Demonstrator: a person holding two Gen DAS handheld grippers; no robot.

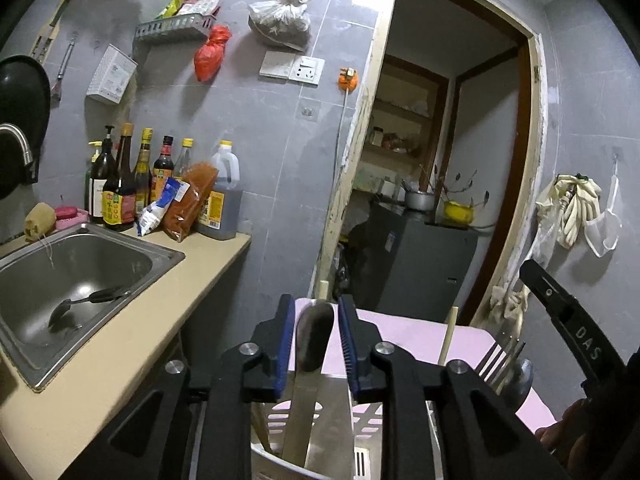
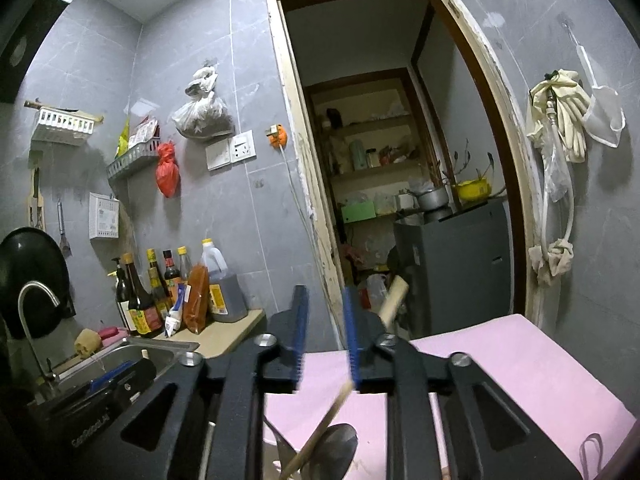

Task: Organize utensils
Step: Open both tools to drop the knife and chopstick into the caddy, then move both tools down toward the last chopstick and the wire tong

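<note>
**Stainless-steel sink basin** (image 1: 132, 256), set in the beige counter. Holds one dark-handled metal ladle-spoon (image 1: 86, 304) lying flat on the bottom, well apart from both grippers.

**Flat pale-pink surface** (image 1: 404, 336) behind the holder. Nothing is seen lying on it.

**White slotted plastic utensil holder** (image 1: 362, 458), directly below the left gripper. Holds, all standing upright:
- the steel spoon listed below
- silver metal forks (image 1: 500, 356), tines up, at the right side
- a second rounded metal spoon bowl (image 1: 520, 380) beside the forks
- a thin pale wooden stick (image 1: 448, 336)

**Left gripper** (image 1: 316, 304), black with blue ribbed pads. Jaws stand narrow and parted, with a sliver of gap at each pad, so nothing is gripped.

**Right gripper** (image 2: 324, 312), same make. Jaws stand narrow and parted with nothing between the pads. A blurred tilted wooden stick (image 2: 328, 420) lies below them, over the holder.

**Long polished steel spoon** (image 1: 316, 336), the task's item. The bowl is up between the left pads and the handle runs straight down into the holder. Its long axis is near vertical and crosswise to the fingers. The left hand is nearer. Judged as placed, so the next move would be a clean backing away without knocking the bowl.
</note>
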